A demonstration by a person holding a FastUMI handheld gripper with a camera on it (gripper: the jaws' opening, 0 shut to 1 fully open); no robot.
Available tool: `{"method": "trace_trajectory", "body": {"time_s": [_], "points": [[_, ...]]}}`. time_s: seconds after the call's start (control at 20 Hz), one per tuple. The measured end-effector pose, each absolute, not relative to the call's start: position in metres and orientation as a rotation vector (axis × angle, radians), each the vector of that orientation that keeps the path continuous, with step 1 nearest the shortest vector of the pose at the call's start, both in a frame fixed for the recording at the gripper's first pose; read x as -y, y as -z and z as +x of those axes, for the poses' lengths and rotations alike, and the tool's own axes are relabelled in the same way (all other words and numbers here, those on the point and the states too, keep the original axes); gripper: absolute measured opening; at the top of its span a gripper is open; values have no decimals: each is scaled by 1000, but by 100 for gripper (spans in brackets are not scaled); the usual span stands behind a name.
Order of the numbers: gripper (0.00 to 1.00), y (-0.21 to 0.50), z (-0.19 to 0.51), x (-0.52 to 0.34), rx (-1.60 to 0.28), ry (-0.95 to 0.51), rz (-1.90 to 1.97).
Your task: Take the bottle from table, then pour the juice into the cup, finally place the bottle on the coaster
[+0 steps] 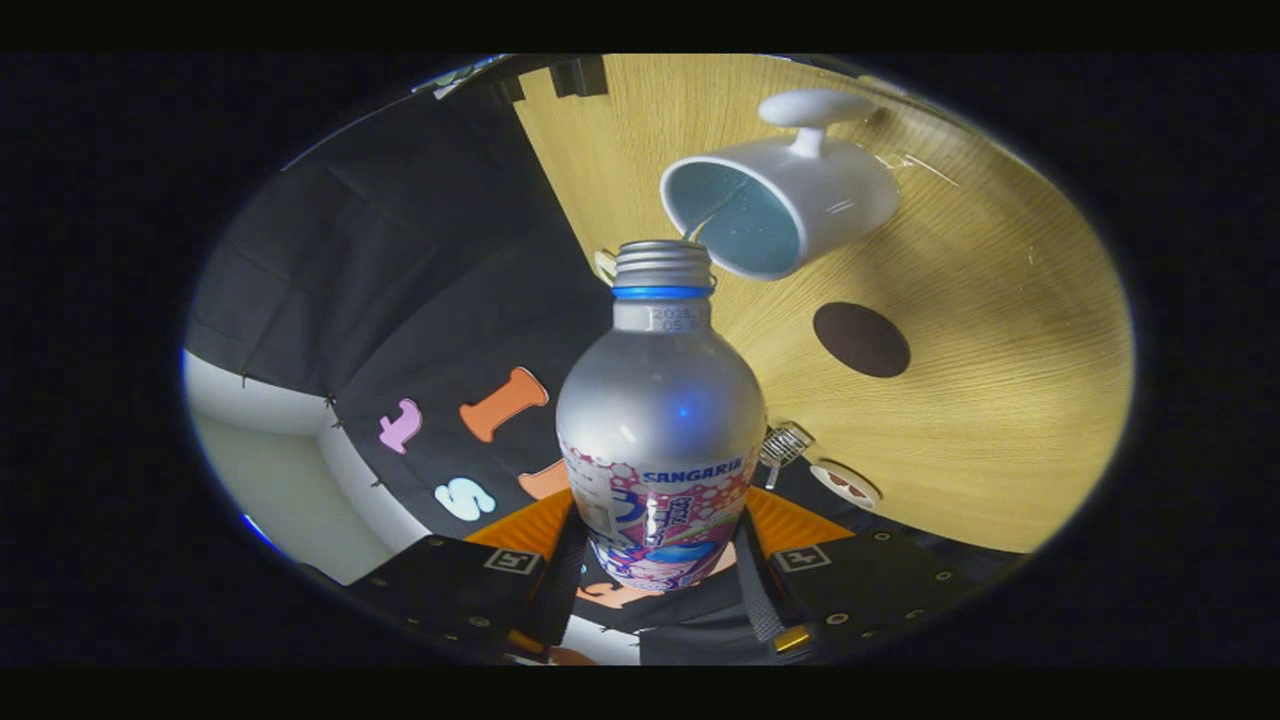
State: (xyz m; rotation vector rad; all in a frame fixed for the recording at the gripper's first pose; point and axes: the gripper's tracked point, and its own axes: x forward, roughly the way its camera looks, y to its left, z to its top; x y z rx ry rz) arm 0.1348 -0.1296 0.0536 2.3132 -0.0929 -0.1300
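Note:
My gripper [655,560] is shut on the lower body of a silver bottle [660,410] with a printed label and a blue ring under its open threaded neck. The view is rolled sideways, so the bottle is tilted. Its mouth sits right at the rim of a white cup [800,195] with a blue inside, which stands on the wooden table [1000,400]. A dark round coaster [861,339] lies on the table beside the cup, beyond the fingers.
A small round white object [845,484] and a small metal piece [785,444] lie on the table near the gripper. The black booth cloth hangs beyond the table's edge, with a pale floor past it.

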Motion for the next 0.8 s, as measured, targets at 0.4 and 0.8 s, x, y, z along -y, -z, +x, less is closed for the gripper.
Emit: {"method": "trace_trajectory", "body": {"time_s": [0.4, 0.8], "points": [[69, -60, 138, 134, 182, 69, 2400], [69, -62, 138, 135, 247, 34, 2462]]}}
